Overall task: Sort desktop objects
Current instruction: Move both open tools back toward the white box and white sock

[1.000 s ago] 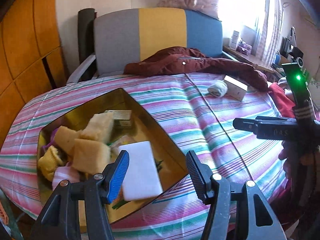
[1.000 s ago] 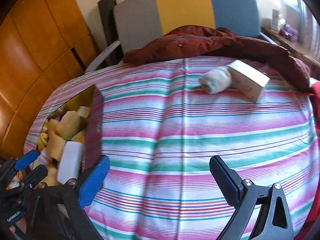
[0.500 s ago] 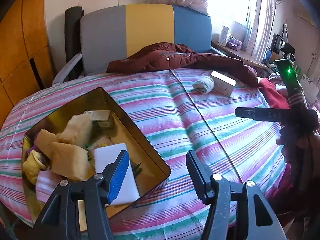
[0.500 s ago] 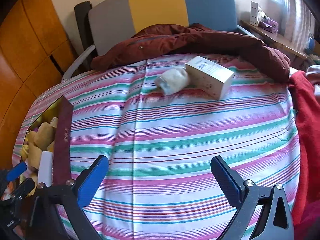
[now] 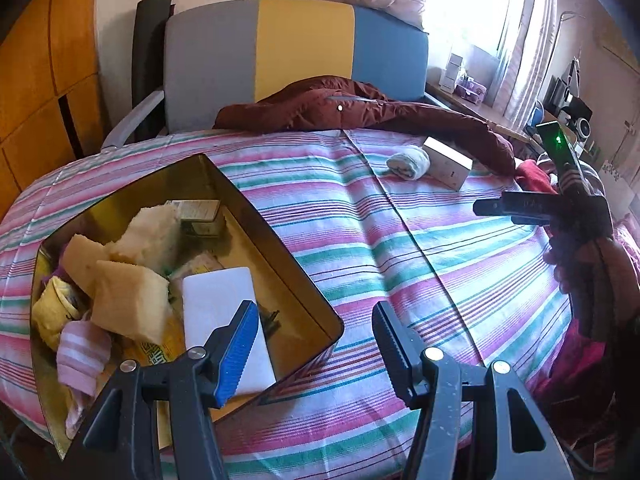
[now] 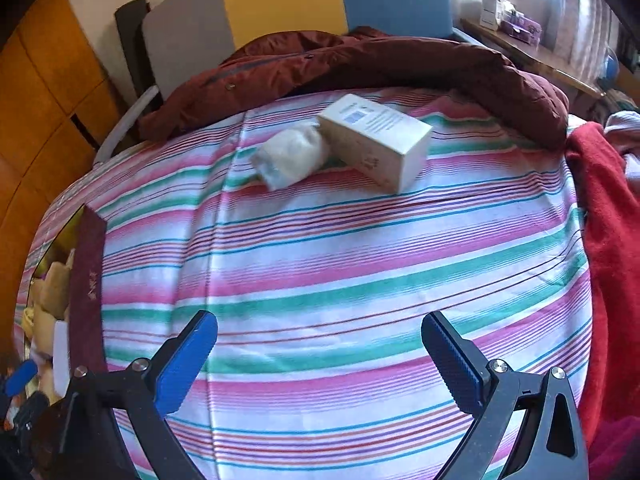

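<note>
A gold-lined box (image 5: 256, 216) sits on the striped bedsheet at the left, holding yellow sponges (image 5: 128, 300), a white flat block (image 5: 224, 312), a small carton (image 5: 198, 218) and rolled cloths. My left gripper (image 5: 314, 344) is open and empty, hovering above the box's near right corner. A rolled white cloth (image 6: 290, 156) and a beige carton (image 6: 376, 142) lie touching at the far side of the bed. My right gripper (image 6: 320, 356) is open and empty, well short of them. The box's maroon wall (image 6: 86, 268) shows at the left of the right wrist view.
A dark red jacket (image 6: 360, 64) lies along the far edge of the bed behind the carton. A red cloth (image 6: 608, 216) hangs at the right edge. A grey, yellow and blue chair back (image 5: 296, 52) stands behind. A wooden cabinet (image 5: 36, 92) is at the left.
My right gripper has moved forward and right toward the rolled cloth and carton, which now look larger. My left gripper has pulled back a little from the box. Both stay open.
</note>
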`<move>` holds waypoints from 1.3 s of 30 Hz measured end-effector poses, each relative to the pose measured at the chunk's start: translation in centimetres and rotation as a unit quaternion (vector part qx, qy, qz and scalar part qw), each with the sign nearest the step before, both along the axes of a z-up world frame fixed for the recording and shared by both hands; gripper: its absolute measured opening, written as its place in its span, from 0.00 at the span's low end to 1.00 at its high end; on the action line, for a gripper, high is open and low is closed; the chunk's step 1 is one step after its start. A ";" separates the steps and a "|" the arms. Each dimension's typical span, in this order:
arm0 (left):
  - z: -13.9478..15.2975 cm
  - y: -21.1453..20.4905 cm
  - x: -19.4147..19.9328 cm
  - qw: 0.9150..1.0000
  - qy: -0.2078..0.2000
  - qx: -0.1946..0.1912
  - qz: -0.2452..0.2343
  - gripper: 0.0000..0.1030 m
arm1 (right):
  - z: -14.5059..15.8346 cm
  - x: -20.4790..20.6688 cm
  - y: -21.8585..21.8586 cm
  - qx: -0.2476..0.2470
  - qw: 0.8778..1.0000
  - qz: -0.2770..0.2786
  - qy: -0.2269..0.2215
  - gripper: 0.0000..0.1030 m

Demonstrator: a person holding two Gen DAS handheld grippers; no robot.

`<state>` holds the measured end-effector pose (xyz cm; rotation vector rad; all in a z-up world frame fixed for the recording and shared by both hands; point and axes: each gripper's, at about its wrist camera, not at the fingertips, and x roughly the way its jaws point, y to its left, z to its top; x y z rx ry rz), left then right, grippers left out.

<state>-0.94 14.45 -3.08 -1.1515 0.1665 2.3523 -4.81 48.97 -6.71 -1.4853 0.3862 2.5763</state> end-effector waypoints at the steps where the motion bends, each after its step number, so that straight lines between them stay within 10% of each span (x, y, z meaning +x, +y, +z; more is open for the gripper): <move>1: 0.0 0.0 0.0 1.000 0.000 0.002 -0.001 0.58 | 0.0 -0.2 0.3 0.001 1.000 -0.002 -0.001 0.99; 39: -0.2 10.5 -6.4 0.998 -0.033 0.002 -0.050 0.58 | -0.9 -10.3 8.8 0.102 0.993 0.017 0.056 1.00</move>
